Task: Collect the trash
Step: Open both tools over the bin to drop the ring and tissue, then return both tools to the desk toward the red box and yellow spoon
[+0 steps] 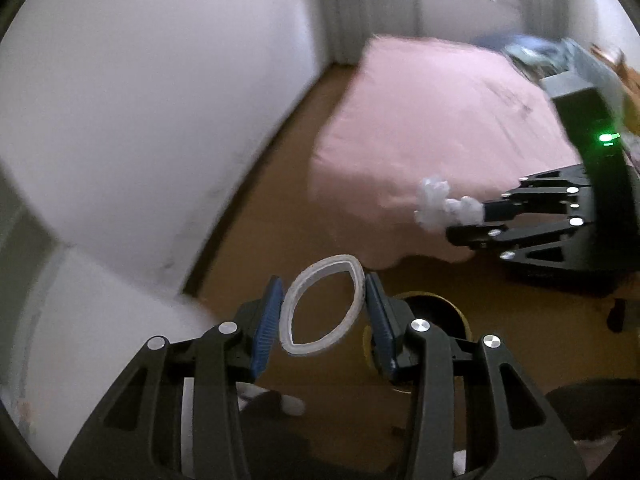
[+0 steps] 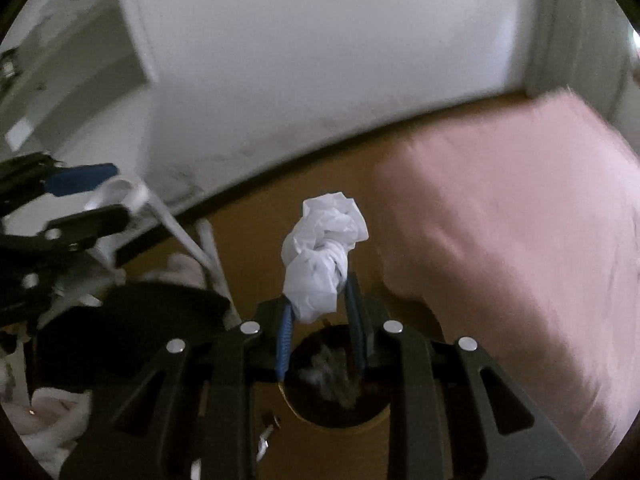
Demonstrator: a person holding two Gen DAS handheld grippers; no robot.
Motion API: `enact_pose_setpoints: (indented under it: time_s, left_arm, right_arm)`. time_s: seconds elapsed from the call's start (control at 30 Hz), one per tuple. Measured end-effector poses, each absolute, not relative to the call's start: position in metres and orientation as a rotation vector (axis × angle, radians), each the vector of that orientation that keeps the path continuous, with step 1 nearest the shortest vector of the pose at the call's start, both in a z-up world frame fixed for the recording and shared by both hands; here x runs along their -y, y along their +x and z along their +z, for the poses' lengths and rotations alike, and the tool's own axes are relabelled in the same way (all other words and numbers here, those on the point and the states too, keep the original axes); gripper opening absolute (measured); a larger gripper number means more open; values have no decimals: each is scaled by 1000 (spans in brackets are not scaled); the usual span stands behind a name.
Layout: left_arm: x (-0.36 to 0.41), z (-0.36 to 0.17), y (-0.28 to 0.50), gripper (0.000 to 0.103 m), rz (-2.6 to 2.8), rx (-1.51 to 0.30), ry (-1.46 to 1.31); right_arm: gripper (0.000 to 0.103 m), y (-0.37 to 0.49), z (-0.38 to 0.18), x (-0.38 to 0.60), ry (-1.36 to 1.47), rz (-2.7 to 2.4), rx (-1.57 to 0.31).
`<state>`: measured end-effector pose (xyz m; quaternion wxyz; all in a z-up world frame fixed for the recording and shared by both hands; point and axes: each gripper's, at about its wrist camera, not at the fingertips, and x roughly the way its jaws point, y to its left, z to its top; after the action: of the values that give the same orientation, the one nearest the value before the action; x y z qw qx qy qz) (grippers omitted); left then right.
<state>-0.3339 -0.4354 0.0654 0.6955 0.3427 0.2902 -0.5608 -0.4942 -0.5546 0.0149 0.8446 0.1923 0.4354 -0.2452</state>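
Squeezed between the blue pads of the left gripper [image 1: 324,312] is a white ring [image 1: 323,305], pressed into an eye shape, held in the air above the brown floor [image 1: 256,248]. Just beyond and below the right-hand pad sits a round bin [image 1: 456,314] with a dark inside and a yellowish rim, standing on the floor near the corner of the bed [image 1: 432,128]. The right gripper [image 2: 318,300] is closed on a crumpled white wad [image 2: 322,254], paper or plastic, which sticks up past the fingertips. Directly beneath that gripper the right wrist view shows the bin's dark opening with greyish debris inside. The bed carries a pink cover, and blurred clutter lies at its far edge. A white wall [image 1: 160,100] with a dark skirting borders the floor. Pale cloth [image 2: 52,420] lies on the floor at lower left of the right wrist view.
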Motion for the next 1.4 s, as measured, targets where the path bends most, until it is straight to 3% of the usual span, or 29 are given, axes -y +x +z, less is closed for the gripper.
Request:
enact_pose_setpoints:
  time_s: [0.17,0.4,0.57,0.67,0.7,0.73,0.77,0.8,0.93,1.1,1.27,1.4]
  left_arm:
    - [484,-13,-365,42,-1295,-795,912]
    - [513,-170,-373,42,-1181,-1080,1146]
    - [508,-200,-372,42,-1180,-1140,1162]
    - [512,-194,-368,43,-1212,-1159,1114]
    - [513,-192,-365,53,-1229,-1168,1087]
    - [515,-189,-361,65,-1239,-1175,1064]
    - [521,-184,-367,90,-1247,-1169,1038]
    - [524,-177,-370,93,-1266,-1140,1008]
    - [525,-135,-366,93,-1317,-1022,915]
    - [496,-44,-341,96,-1311,-863,705]
    - [421,52,-286,96,-1159,-706,510]
    - [342,100,-224,96,-929,-639,373]
  right_arm:
    - [24,-533,-79,593,597,-554,-1037]
    - [24,-547,-227,583,808,-492,-1309]
    - [24,-553,-247,580,857,-492,-1322]
    - [25,-551,-239,583,874,-491,-1290]
    - [31,-554,-236,584,877,-495,-1277]
    - [41,-554,-240,587,875,-498,-1274]
    - [70,-554,-238,589,866,-504,-1268]
    - [84,-558,-236,590,844,-517,-1263]
    - [84,-563,-231,589,805,-552,-1284]
    - [88,-556,-200,596,655,-690,-1282]
    - [96,-517,-103,591,408,-765,-1109]
    - [96,-455,-9,562,304,-663,-878]
